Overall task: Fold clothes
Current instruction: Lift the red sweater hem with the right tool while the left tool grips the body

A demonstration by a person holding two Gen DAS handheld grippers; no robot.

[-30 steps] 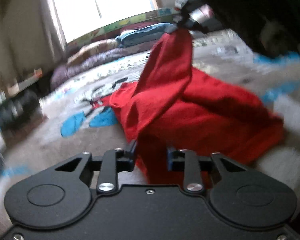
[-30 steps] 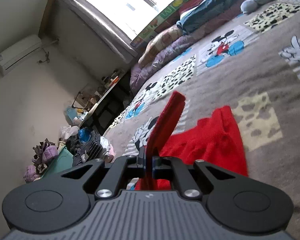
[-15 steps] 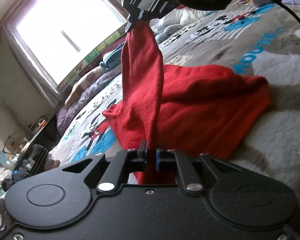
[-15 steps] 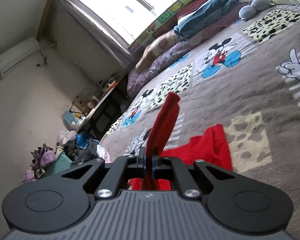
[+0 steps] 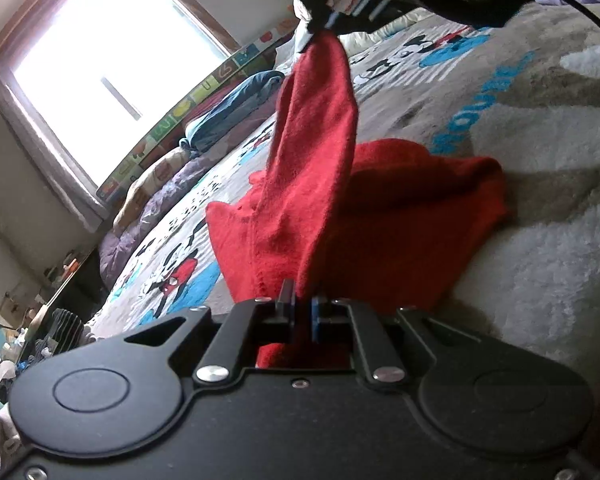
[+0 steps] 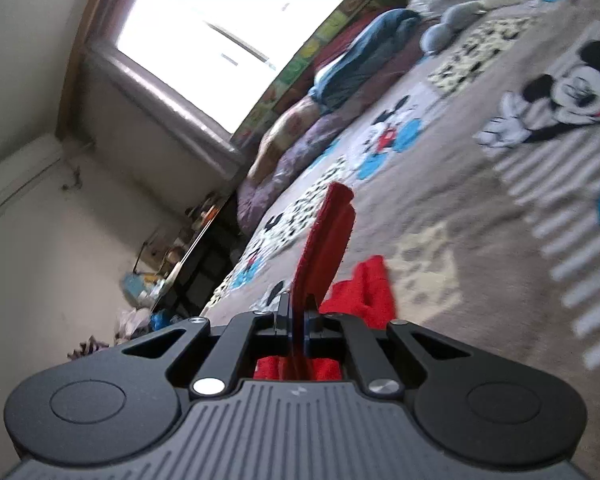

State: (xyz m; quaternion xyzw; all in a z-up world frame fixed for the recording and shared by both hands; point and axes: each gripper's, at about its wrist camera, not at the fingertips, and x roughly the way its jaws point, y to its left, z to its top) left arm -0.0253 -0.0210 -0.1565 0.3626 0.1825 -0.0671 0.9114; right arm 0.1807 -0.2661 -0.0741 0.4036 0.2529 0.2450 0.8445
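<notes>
The red garment [image 5: 380, 216] lies bunched mid-frame on the cartoon blanket [image 5: 500, 92], one strip now pulled taut higher than a second ago. The left gripper [image 5: 300, 304] and right gripper [image 6: 296, 316] each pinch it tight, lifting an edge, likely to fold it over.

Bright, overexposed window [image 6: 204, 56] in a pale plaster wall [image 6: 40, 240], white air-conditioner unit [image 6: 18, 178] high beside it, cluttered dark desk [image 6: 204, 256] below, grey cartoon-mouse plush bedspread [image 6: 480, 208] filling the bed.
</notes>
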